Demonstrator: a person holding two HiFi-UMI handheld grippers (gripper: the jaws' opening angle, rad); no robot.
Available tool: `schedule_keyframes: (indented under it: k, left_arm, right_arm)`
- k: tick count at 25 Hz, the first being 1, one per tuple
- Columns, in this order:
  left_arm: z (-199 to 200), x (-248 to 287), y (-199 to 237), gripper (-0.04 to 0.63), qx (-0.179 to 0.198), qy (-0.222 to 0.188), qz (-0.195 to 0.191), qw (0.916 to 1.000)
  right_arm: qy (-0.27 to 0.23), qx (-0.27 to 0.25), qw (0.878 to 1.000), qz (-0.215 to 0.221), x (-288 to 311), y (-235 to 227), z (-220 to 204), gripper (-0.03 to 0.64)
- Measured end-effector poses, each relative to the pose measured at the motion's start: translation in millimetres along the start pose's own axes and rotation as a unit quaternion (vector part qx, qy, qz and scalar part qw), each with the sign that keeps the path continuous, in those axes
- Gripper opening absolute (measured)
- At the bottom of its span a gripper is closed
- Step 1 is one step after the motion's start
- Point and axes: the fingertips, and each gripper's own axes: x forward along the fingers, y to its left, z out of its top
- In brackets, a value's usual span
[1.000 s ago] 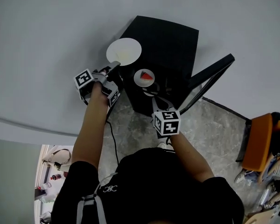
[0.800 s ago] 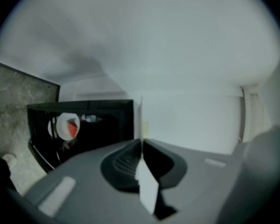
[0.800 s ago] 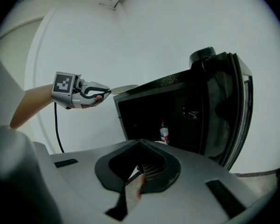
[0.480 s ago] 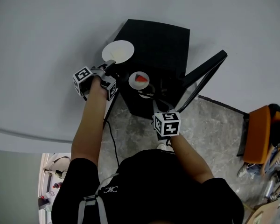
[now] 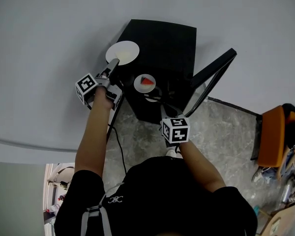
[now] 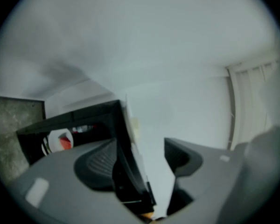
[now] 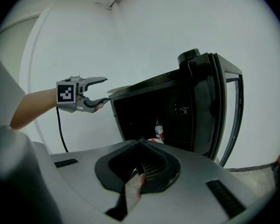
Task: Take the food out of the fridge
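Since the red slice (image 5: 147,81) is sitting loose on its small white plate (image 5: 138,84), I am judging the pair light, rigid and prone to sliding. Pinching the rim and keeping it level is looking safest. It is showing as a red wedge on a round white dish at the fridge's (image 5: 167,43) open front, below the top edge, just beyond the right gripper (image 5: 160,102). That gripper's jaws are pressing together; whether a rim is caught I cannot tell. A larger white plate (image 5: 122,52) is lying at the top's left edge, its rim sitting unpinched between the left gripper's (image 5: 114,65) jaws, which have just been opening and are standing spread.
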Motion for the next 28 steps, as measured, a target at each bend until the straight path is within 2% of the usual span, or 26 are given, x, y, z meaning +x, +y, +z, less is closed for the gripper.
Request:
schedule_keyframes:
  k: [2, 3, 4, 5, 7, 9, 10, 11, 13, 14, 15, 16, 17, 19, 20, 21, 24, 25, 28]
  left_arm:
    - [-8.1, -11.2, -6.5, 0.296, 0.034, 0.007, -0.019, 0.9992]
    - [-10.7, -18.3, -5.4, 0.208, 0.055, 0.005, -0.015, 0.9983]
    - [-11.6, -26.0, -2.0, 0.058, 0.086, -0.001, -0.002, 0.9963]
    - [-11.7, -33.3, 2.1, -0.003, 0.129, -0.009, 0.016, 0.9915]
    - [-16.1, -45.4, 7.5, -0.004, 0.23, -0.015, 0.049, 0.9719]
    - [-26.2, -55.2, 10.2, -0.005, 0.331, -0.012, 0.075, 0.9406]
    - [-32.5, -59.6, 11.6, -0.005, 0.384, -0.009, 0.091, 0.9188]
    - [-40.0, -63.6, 13.4, -0.005, 0.438, -0.005, 0.109, 0.8924]
    - [-60.3, -70.1, 17.4, -0.005, 0.534, 0.01, 0.137, 0.8343]
    - [-72.1, -72.4, 19.3, -0.005, 0.566, 0.019, 0.143, 0.8114]
    - [-83.9, -74.2, 21.6, -0.005, 0.585, 0.027, 0.145, 0.7977]
    - [-95.3, -76.0, 24.2, -0.005, 0.59, 0.034, 0.144, 0.7939]
    - [-106.1, -78.0, 26.9, -0.005, 0.585, 0.04, 0.143, 0.7976]
    - [-126.7, -83.0, 30.5, -0.004, 0.566, 0.05, 0.139, 0.8114]
    - [-136.4, -85.4, 31.4, -0.005, 0.561, 0.055, 0.136, 0.8144]
    - [-145.3, -87.0, 32.2, -0.005, 0.563, 0.061, 0.134, 0.8133]
    - [-164.2, -87.4, 34.5, -0.005, 0.583, 0.077, 0.127, 0.7991]
    - [-167.6, -86.5, 35.6, -0.004, 0.583, 0.08, 0.125, 0.7989]
    - [-172.1, -83.5, 38.0, -0.004, 0.571, 0.085, 0.126, 0.807]
  right_arm:
    - [-0.001, 0.0, 1.0, 0.0, -0.7, 1.1, -0.1, -0.006]
    - [-0.001, 0.0, 1.0, 0.001, -0.8, 1.4, -0.2, -0.006]
    - [-0.002, 0.0, 1.0, 0.001, -0.7, 1.9, -0.3, -0.006]
    - [-0.002, -0.001, 1.0, 0.001, -0.6, 2.7, -0.3, -0.006]
    - [-0.005, -0.002, 1.0, 0.002, -1.0, 5.2, 0.4, -0.006]
    - [-0.009, 0.0, 1.0, 0.002, -2.3, 7.2, 2.2, -0.006]
    - [-0.012, 0.003, 1.0, 0.002, -3.0, 8.0, 3.7, -0.006]
    - [-0.015, 0.007, 1.0, 0.002, -3.6, 8.8, 5.6, -0.006]
    - [-0.021, 0.009, 1.0, 0.002, -4.8, 10.8, 9.8, -0.006]
    - [-0.025, 0.007, 1.0, 0.002, -5.3, 11.8, 12.0, -0.006]
    - [-0.029, 0.004, 1.0, 0.001, -5.9, 12.8, 14.1, -0.006]
    - [-0.033, 0.001, 0.999, 0.0, -6.6, 14.0, 16.2, -0.006]
    - [-0.036, -0.001, 0.999, 0.001, -7.4, 15.5, 18.1, -0.006]
    - [-0.043, -0.003, 0.999, 0.006, -9.3, 19.7, 20.7, -0.006]
    - [-0.045, -0.003, 0.999, 0.01, -10.4, 22.0, 21.9, -0.006]
    - [-0.048, -0.003, 0.999, 0.014, -11.5, 24.1, 23.4, -0.006]
    - [-0.056, -0.005, 0.998, 0.019, -13.1, 28.2, 27.5, -0.006]
    - [-0.058, -0.006, 0.998, 0.02, -13.2, 28.6, 28.1, -0.006]
    - [-0.058, -0.007, 0.998, 0.018, -13.7, 28.0, 27.7, -0.006]
